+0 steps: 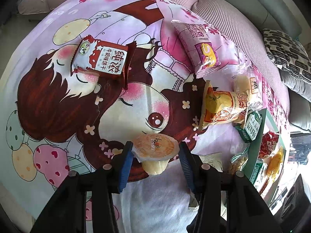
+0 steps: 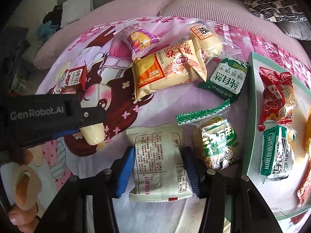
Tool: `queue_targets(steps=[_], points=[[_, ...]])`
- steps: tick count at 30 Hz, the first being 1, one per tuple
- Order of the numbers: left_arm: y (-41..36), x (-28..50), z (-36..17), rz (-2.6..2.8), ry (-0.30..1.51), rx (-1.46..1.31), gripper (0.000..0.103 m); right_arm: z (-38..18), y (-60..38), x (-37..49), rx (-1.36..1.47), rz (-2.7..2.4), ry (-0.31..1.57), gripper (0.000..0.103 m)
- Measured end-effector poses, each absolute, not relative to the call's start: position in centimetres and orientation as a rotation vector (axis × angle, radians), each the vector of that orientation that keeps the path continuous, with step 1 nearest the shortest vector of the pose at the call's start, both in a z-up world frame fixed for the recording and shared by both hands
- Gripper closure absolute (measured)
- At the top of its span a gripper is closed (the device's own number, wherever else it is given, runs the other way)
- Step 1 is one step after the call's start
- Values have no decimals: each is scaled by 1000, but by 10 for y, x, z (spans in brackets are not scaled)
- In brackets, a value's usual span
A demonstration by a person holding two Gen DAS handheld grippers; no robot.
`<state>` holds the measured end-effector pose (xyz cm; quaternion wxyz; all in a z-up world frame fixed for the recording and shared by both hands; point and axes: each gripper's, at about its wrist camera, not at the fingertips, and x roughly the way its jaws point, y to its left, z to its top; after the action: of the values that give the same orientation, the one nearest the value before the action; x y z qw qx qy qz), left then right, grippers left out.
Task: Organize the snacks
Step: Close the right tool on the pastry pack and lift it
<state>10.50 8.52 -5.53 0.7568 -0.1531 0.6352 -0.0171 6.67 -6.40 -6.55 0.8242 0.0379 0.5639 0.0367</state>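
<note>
My left gripper (image 1: 155,153) holds a small jelly cup (image 1: 154,149) with an orange lid between its blue pads, above the cartoon blanket. From the right wrist view the left gripper (image 2: 85,130) shows with the cup's pale body (image 2: 93,134) in its jaws. My right gripper (image 2: 159,163) is open, its pads on either side of a white snack pack (image 2: 159,163) lying on the blanket. A green tray (image 2: 250,104) at the right holds a red pack (image 2: 278,97) and a green-white pack (image 2: 276,153).
On the blanket lie a red-white biscuit pack (image 1: 101,58), a purple pack (image 1: 198,44), an orange-yellow pack (image 2: 167,69), a clear bun pack (image 2: 206,36), a green biscuit pack (image 2: 227,77) and a green-clear pack (image 2: 217,139). A patterned cushion (image 2: 276,3) and sofa lie behind.
</note>
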Motion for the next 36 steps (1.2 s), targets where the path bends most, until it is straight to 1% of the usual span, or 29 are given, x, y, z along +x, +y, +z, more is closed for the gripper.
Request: queue_targets(steps=[6,12,20,30,36], points=[[83,106,-57,-38,1387,-330,54,-76,-52,63,42,68,1204,49],[83,107,-59,-36,1393,-325,54,-84,-36,64,-54,47,1208,46],[78,111,-68,-26,1424,-307,54,-93,-23,67,-91,41,1204,46],[66,119,-69,2,1400,-235,54,-91,-28,65,-63,46,1198,46],[58,126,-69,4,1386,-218,54,-83,-43,67,2,54,1181,48]])
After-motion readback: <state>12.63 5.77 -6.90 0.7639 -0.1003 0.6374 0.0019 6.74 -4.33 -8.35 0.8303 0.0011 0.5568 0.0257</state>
